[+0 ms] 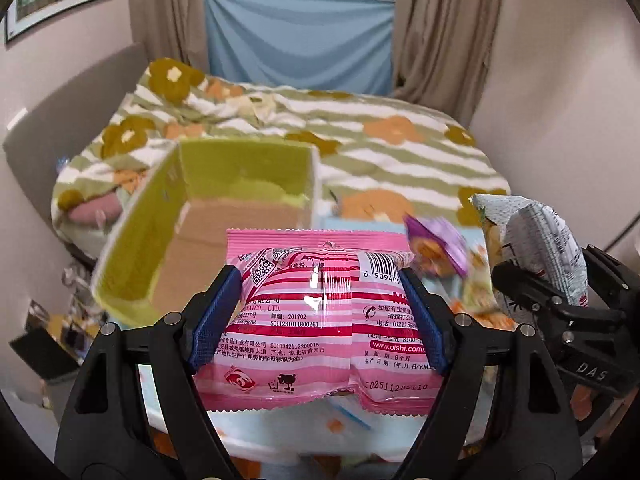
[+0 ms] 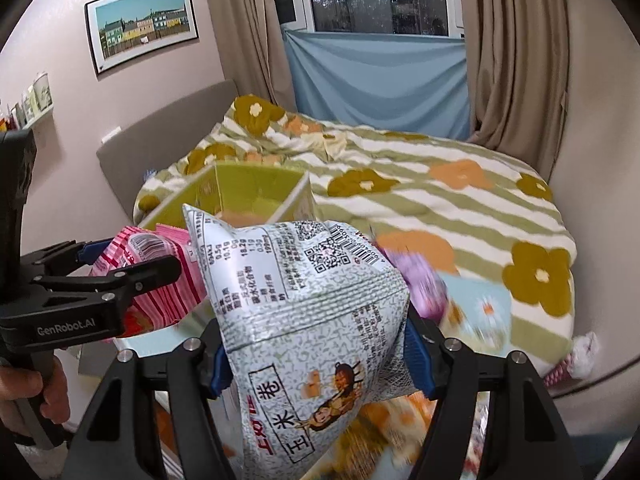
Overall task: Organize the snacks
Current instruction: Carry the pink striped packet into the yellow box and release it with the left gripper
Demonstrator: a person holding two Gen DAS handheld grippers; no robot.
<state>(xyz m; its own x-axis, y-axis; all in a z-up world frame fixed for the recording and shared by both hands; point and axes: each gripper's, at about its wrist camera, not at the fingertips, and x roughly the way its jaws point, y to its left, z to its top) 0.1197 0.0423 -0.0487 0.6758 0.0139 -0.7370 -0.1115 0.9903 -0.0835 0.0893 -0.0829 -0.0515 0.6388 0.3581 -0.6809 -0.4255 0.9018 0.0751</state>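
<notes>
My left gripper (image 1: pixel 322 280) is shut on a pink striped snack bag (image 1: pixel 316 320) and holds it in the air just in front of an open yellow-green cardboard box (image 1: pixel 248 168). My right gripper (image 2: pixel 314 332) is shut on a silver-white snack bag (image 2: pixel 304 292) with a cartoon figure. In the left wrist view the right gripper (image 1: pixel 540 280) and its silver bag (image 1: pixel 540 232) are at the right. In the right wrist view the left gripper (image 2: pixel 120 264) and pink bag (image 2: pixel 160 280) are at the left, near the box (image 2: pixel 256 188). A blurred purple snack packet (image 1: pixel 440 248) lies beyond.
A bed with a green striped, flowered blanket (image 1: pixel 400 152) lies behind the box. A light blue flowered surface (image 2: pixel 476 304) is below the grippers. A pink-white packet (image 2: pixel 576 356) lies at the bed's right edge. Clutter sits on the floor at the left (image 1: pixel 60 332).
</notes>
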